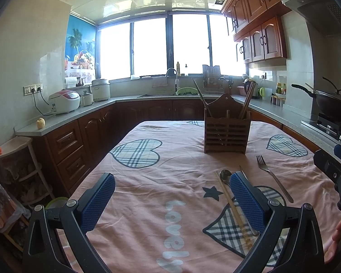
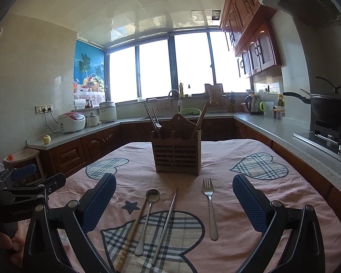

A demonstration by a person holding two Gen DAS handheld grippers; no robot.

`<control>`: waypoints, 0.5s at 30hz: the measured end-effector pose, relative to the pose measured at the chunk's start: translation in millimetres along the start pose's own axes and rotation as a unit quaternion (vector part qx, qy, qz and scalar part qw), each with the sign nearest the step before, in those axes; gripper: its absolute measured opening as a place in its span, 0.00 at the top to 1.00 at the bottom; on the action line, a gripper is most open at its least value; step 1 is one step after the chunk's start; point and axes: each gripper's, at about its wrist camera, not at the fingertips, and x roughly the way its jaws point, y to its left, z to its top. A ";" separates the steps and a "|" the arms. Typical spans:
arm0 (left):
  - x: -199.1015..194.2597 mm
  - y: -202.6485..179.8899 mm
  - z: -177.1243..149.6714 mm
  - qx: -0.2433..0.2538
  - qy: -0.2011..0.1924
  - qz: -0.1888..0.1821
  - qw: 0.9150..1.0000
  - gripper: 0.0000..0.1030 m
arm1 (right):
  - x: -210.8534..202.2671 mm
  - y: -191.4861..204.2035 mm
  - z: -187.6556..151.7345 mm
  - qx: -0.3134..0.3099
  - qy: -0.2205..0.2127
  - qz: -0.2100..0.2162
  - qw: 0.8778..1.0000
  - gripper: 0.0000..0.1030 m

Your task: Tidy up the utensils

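A brown wooden utensil holder (image 2: pixel 176 155) stands on the pink tablecloth and holds chopsticks and a fork; it also shows in the left wrist view (image 1: pixel 226 133). In front of it lie a metal fork (image 2: pixel 210 207), a metal chopstick (image 2: pixel 166 223), a spoon (image 2: pixel 147 216) and a wooden chopstick (image 2: pixel 130 236). My right gripper (image 2: pixel 174 198) is open and empty above these utensils. My left gripper (image 1: pixel 172 196) is open and empty to their left, its right finger (image 1: pixel 247 202) partly hiding the spoon (image 1: pixel 225 175). The fork (image 1: pixel 272 177) and the wooden chopstick (image 1: pixel 233 207) show there too.
The table (image 2: pixel 284 193) stands in a kitchen with counters on three sides. A wok (image 2: pixel 329 109) sits on the stove at right. Rice cookers (image 1: pixel 64 101) stand on the left counter. A shelf rack (image 1: pixel 18 170) stands left of the table.
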 end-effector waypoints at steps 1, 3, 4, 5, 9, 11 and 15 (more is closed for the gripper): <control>0.0 -0.1 0.0 0.000 0.000 0.000 1.000 0.01 | 0.0 -0.1 0.3 0.000 -0.001 0.000 1.000 0.00; -0.2 -0.2 0.0 0.000 0.000 0.000 1.000 0.01 | 0.0 0.0 0.7 0.000 0.000 0.000 1.000 0.00; -0.2 -0.3 0.1 0.001 0.000 0.000 1.000 0.01 | -0.2 -0.1 0.6 0.000 -0.001 0.001 1.000 0.00; -0.2 -0.3 0.0 0.001 0.000 -0.001 1.000 0.01 | -0.2 0.0 0.6 0.000 -0.001 0.001 1.000 0.00; 0.0 -1.0 -0.3 0.003 0.000 -0.001 1.000 0.01 | 0.1 0.4 2.2 0.000 -0.002 0.001 1.000 0.00; 0.0 -1.1 -0.2 0.004 0.000 -0.002 1.000 0.01 | -0.3 0.7 1.9 0.000 -0.003 0.001 1.000 0.00; -0.1 -1.3 -0.3 0.003 0.000 -0.002 1.000 0.01 | -0.7 1.2 3.3 0.000 -0.004 0.002 1.000 0.00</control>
